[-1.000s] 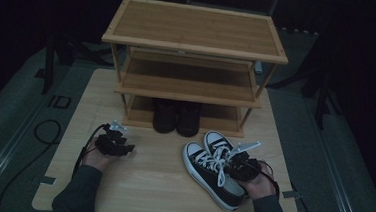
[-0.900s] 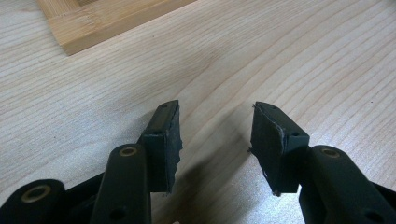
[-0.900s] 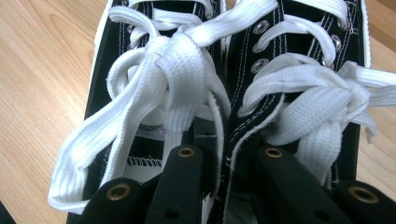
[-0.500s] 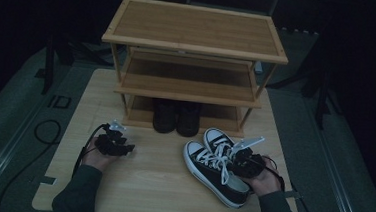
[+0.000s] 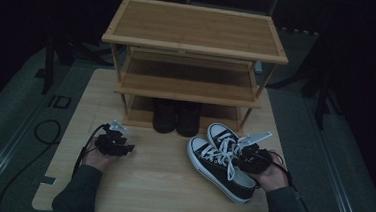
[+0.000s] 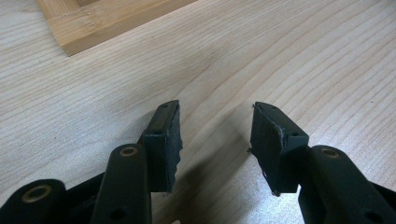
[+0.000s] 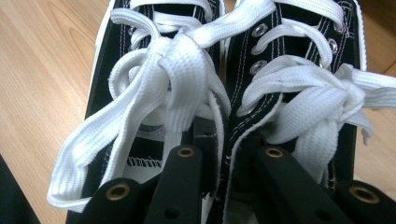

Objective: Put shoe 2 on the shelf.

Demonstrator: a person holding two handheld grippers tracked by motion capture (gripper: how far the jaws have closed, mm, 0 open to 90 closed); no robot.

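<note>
A pair of black low-top sneakers [image 5: 219, 161] with white laces lies side by side at the table's front right. My right gripper [image 5: 252, 158] sits over their heel ends. In the right gripper view one jaw reaches inside each sneaker, and my right gripper [image 7: 229, 144] is shut on the two inner collars pressed together, with the left sneaker [image 7: 154, 70] and the right sneaker [image 7: 299, 56] stretching away. My left gripper [image 5: 115, 145] rests at the front left. In its own view my left gripper [image 6: 215, 140] is open over bare wood with nothing between the jaws.
A three-tier wooden shoe rack [image 5: 196, 36] stands at the back of the table [image 5: 155, 184]. A dark pair of shoes [image 5: 177, 116] sits on its bottom level. The rack's base corner [image 6: 102, 18] lies just ahead of the left gripper. Dark floor surrounds the table.
My right gripper has moved in from the sneakers' right side over their heel openings and closed on the collars. The laces have shifted. The left gripper has stayed in place.
</note>
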